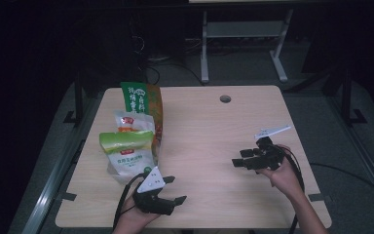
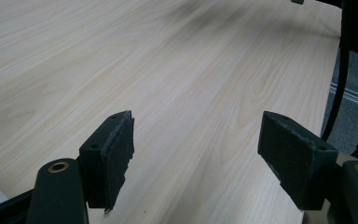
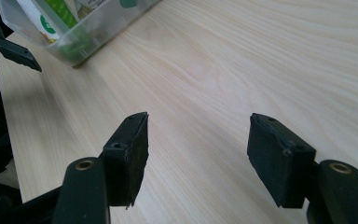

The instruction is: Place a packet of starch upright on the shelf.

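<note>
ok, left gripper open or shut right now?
Open. In the left gripper view the black left gripper has its jaws wide apart, with bare light wooden table between them and nothing held.

High view: dim overall, the surroundings nearly black; only the bench (image 1: 214, 141) is moderately lit, seemingly from above. Image soft, low in detail; print on the snack bags (image 1: 131, 141) barely legible, pale glare on their film. Edges fall off into darkness.

Left gripper view: brighter, even light on the wood grain; a broad soft shadow at the far end; jaws near the lens slightly blurred, matte, without glare.

Right gripper view: similar brightness; far left corner soft, shadow along the left edge.
</note>
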{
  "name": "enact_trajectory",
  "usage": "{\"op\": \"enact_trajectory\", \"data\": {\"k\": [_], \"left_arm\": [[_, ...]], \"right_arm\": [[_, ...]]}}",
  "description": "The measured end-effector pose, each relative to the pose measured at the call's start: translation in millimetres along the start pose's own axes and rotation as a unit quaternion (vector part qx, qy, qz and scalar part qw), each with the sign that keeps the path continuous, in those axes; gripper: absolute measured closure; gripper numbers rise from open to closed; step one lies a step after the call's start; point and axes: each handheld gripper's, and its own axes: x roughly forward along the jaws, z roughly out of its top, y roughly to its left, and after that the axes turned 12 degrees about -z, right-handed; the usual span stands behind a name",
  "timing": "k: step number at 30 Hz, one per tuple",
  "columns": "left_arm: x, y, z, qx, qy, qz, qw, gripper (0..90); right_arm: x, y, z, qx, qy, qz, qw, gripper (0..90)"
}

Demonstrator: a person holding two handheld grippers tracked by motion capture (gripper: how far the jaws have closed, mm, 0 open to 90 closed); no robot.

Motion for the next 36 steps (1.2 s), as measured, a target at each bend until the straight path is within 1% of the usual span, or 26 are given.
{"op": "enact_trajectory", "data": {"k": [6,7,18,24,28,31,32,35,36], "left_arm": [[-0.4,0.5,-0.3,0.002,0.000,0.001,1.0000,26.5],[-0.3,0.5,-0.4,0.002,0.001,0.001,1.0000,26.6],[0.5,0.9,-0.9,-0.002,0.001,0.000,1.0000,26.6],[0.7,1.1,-1.2,-0.002,0.002,-0.001,1.0000,26.6],[1.1,1.1,-1.4,-0.003,0.003,-0.003,1.0000,26.6],[1.3,1.0,-1.5,-0.003,0.002,-0.003,1.0000,26.6],[1.6,1.0,-1.7,-0.004,0.002,-0.003,1.0000,26.6],[1.7,1.2,-2.0,-0.005,0.003,-0.004,1.0000,26.6],[1.9,1.5,-2.2,-0.004,0.004,-0.004,1.0000,26.6]], "right_arm": [[-1.8,-2.1,-12.8,0.013,0.001,-0.002,0.9999,37.6],[-2.1,-2.9,-15.0,0.010,-0.001,-0.001,0.9999,37.6],[-9.8,-5.1,-35.8,0.023,-0.002,-0.006,0.9997,37.5],[-14.5,-3.9,-46.0,0.029,-0.005,-0.009,0.9995,37.5],[-16.7,-2.9,-53.4,0.034,-0.002,-0.011,0.9994,37.5],[-18.1,-2.3,-58.2,0.033,-0.006,-0.011,0.9994,37.5],[-19.1,-1.4,-59.5,0.038,-0.003,-0.010,0.9992,37.5],[-20.2,-0.7,-62.2,0.036,-0.006,-0.012,0.9993,37.6],[-21.7,0.5,-64.3,0.041,-0.005,-0.012,0.9991,37.6]]}}
